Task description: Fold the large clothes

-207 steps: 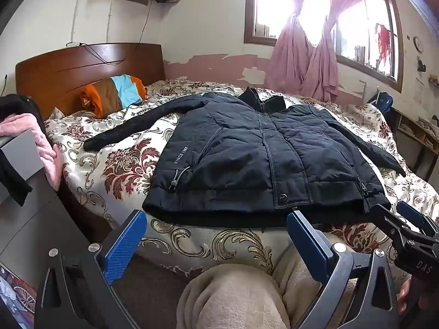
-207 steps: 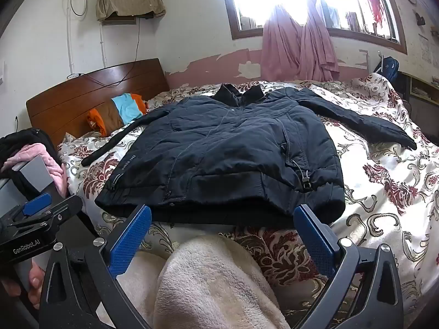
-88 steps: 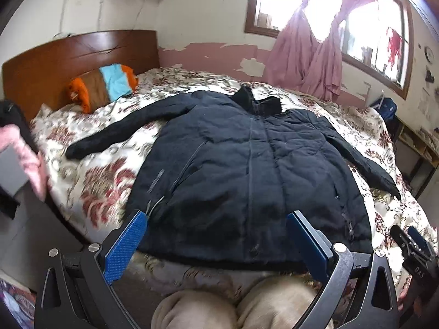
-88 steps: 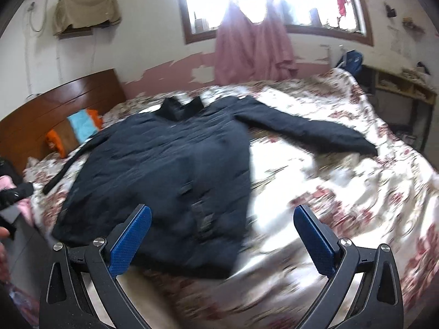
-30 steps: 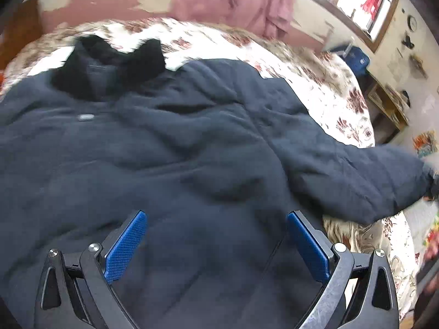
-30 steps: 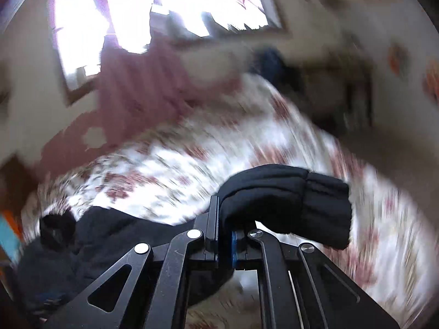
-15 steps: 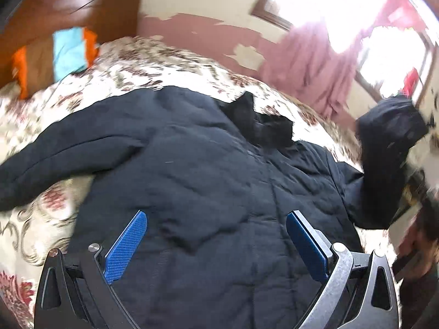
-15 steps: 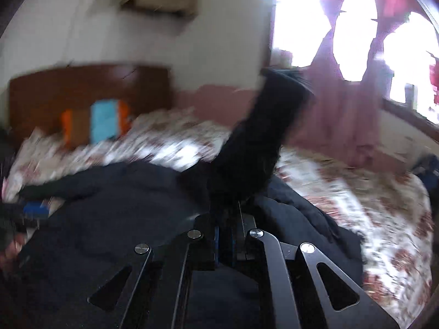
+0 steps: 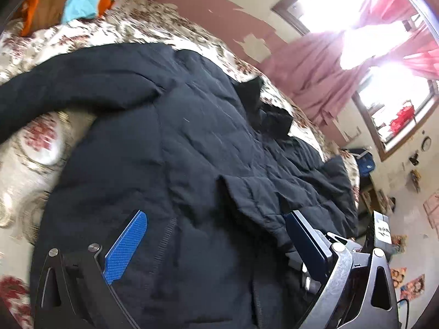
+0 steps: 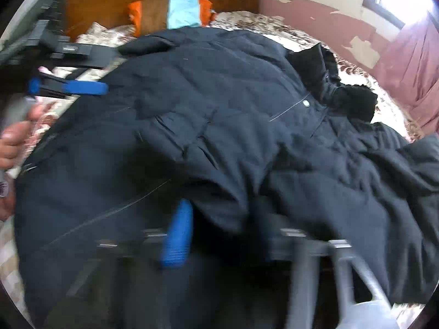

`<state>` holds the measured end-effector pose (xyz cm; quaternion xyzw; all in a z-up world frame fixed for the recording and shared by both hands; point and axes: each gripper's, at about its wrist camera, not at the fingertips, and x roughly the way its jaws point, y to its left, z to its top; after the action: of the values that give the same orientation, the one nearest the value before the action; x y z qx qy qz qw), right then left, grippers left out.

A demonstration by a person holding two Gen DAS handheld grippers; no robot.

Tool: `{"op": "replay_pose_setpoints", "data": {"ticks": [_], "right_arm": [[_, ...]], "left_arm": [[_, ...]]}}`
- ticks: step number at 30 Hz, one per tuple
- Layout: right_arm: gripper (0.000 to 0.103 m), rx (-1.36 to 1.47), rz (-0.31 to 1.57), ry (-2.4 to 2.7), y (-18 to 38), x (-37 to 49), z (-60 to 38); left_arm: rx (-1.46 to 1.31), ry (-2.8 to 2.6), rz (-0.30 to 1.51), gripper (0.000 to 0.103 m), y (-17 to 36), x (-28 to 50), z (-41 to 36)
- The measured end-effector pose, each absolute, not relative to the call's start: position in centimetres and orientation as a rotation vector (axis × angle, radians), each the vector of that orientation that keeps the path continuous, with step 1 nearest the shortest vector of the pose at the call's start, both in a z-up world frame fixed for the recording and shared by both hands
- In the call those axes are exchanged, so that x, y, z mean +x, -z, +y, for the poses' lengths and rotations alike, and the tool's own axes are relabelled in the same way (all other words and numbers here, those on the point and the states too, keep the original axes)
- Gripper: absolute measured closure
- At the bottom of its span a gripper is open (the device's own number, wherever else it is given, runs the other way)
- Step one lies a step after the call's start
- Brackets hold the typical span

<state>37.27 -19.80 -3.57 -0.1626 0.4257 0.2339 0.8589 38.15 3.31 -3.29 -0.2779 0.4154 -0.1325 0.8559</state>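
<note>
A: What could go wrong here?

B: The jacket (image 9: 175, 142) lay spread on the bed (image 9: 41, 142), and its sleeve (image 10: 208, 164) was folded across the front. The padding was thick, so I judged the sleeve might spring back or slide off if it was let go too soon.

A: How were the two grippers placed?

B: The left gripper (image 9: 216, 244) hung low over the jacket near its hem, jaws spread wide and holding nothing. The right gripper (image 10: 216, 235) was at the sleeve's cuff, tilted down. That view was blurred; I cannot tell if its jaws gripped the cuff.
</note>
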Motion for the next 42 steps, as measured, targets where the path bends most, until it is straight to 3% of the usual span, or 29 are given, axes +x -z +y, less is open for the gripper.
{"op": "replay_pose_setpoints", "data": {"ticks": [9, 12, 15, 17, 20, 26, 29, 31, 33, 37, 42], "right_arm": [[0.032, -0.242, 0.866, -0.405, 1.1, 29.4, -27.7], [0.032, -0.161, 0.857, -0.368, 1.0, 27.6, -30.6], [0.032, -0.115, 0.849, -0.325, 1.1, 26.5, -33.1], [0.032, -0.112, 0.837, -0.286, 1.0, 26.7, -34.4], [0.032, -0.08, 0.808, -0.234, 0.6, 27.0, -36.3], [0.034, -0.026, 0.726, -0.132, -0.6, 29.0, -38.3], [0.047, 0.01, 0.682, -0.121, -1.2, 30.7, -38.8], [0.065, 0.026, 0.653, -0.098, -1.5, 32.7, -38.8], [0.067, 0.031, 0.637, -0.082, -1.5, 35.3, -38.3], [0.067, 0.02, 0.658, -0.07, -0.4, 41.0, -36.5], [0.067, 0.005, 0.734, -0.051, 1.7, 46.2, -34.2]], "left_arm": [[-0.615, 0.248, 1.021, 0.002, 6.0, 39.0, -2.6], [-0.623, 0.242, 1.055, 0.02, 6.7, 39.3, -4.1], [-0.592, 0.234, 1.09, 0.051, 7.2, 39.7, -5.8], [-0.585, 0.236, 1.086, 0.059, 7.1, 39.8, -6.7], [-0.556, 0.219, 1.04, 0.091, 6.2, 39.8, -7.0], [-0.389, 0.161, 0.847, 0.096, 0.9, 39.6, -6.2], [-0.265, 0.096, 0.695, 0.096, -3.0, 39.2, -5.0], [-0.2, 0.055, 0.618, 0.096, -5.0, 39.2, -3.9], [-0.146, 0.008, 0.571, 0.096, -5.9, 39.4, -3.0], [-0.051, -0.034, 0.583, 0.096, -4.9, 40.9, -2.1], [0.023, -0.04, 0.713, 0.095, 0.2, 43.3, -2.2]]}}
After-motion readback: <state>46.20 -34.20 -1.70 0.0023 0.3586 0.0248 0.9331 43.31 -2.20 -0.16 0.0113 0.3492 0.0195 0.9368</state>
